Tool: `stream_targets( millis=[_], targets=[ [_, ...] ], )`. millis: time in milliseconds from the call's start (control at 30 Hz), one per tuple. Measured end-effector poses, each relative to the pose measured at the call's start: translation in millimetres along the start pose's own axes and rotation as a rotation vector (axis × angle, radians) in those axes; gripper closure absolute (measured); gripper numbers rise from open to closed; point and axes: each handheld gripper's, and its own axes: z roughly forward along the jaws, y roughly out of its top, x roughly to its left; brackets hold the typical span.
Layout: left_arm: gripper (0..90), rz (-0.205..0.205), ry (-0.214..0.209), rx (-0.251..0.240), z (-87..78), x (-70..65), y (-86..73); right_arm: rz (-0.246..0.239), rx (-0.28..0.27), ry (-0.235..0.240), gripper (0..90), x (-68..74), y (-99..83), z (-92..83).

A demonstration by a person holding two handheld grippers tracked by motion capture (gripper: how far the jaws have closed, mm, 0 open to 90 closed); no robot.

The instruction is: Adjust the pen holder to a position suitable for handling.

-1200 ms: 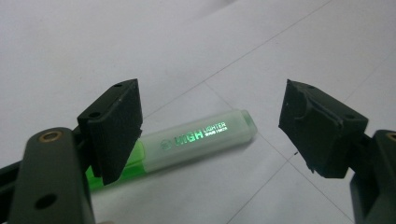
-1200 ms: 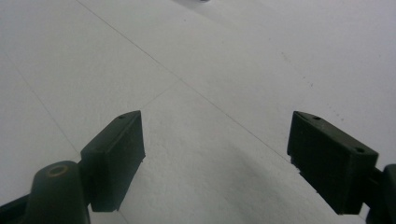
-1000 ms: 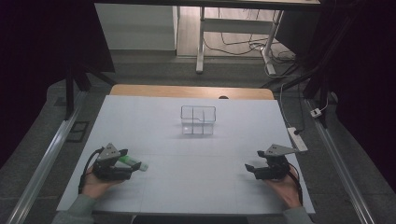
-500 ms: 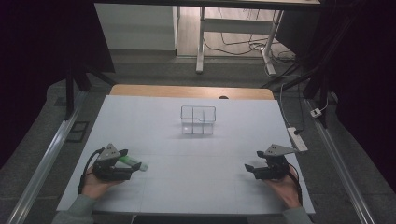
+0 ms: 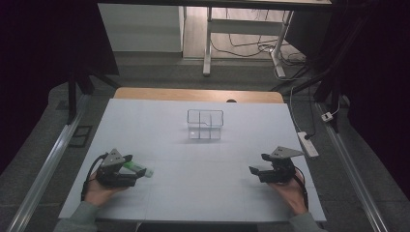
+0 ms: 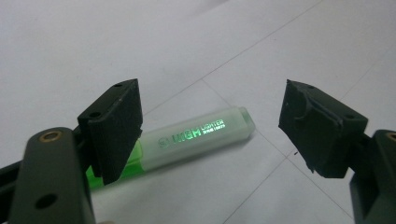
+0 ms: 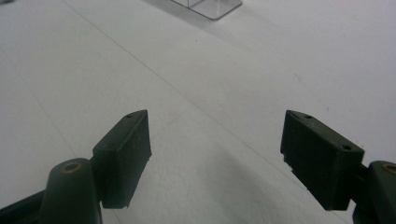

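Note:
A green highlighter (image 6: 196, 137) with a clear cap lies flat on the white table, between the wide-apart jaws of my left gripper (image 6: 210, 130); neither jaw touches it. From above, the highlighter (image 5: 138, 168) pokes out to the right of the left gripper (image 5: 138, 175) at the table's front left. My right gripper (image 5: 255, 171) rests at the front right, open, and its own view has my right gripper (image 7: 217, 149) spread over bare table.
A clear plastic box (image 5: 205, 123) with dividers stands at the middle back of the white table (image 5: 203, 159); its corner (image 7: 208, 7) shows ahead of the right gripper. A power strip (image 5: 308, 143) lies off the table's right edge.

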Motion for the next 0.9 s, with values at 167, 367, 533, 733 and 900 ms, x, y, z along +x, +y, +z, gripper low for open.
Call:
stream_targets(
  millis=[167, 367, 533, 733, 900],
  targets=[
    [21.4, -0.001, -0.002, 0.003, 0.8, -0.1, -0.2, 0.007, 0.002, -0.006, 26.0, 1.9, 10.9, 4.9],
    [21.3, 0.003, -0.001, 0.007, 1.4, -0.2, -0.5, 0.01, -0.004, -0.01, 26.8, 2.6, 19.1, 9.3],
    [21.3, 0.008, 0.0, 0.015, 2.5, -0.4, -0.5, 0.028, -0.003, -0.005, 27.2, 0.2, 22.2, 13.0],
    [21.3, 0.009, 0.001, 0.017, 2.9, -0.6, -0.6, 0.033, 0.0, 0.001, 28.3, -0.3, 28.7, 20.9],
    [21.3, 0.007, 0.0, 0.017, 2.7, 0.4, -1.0, 0.031, -0.001, 0.006, 29.9, 0.3, 36.1, 29.9]
  ],
)
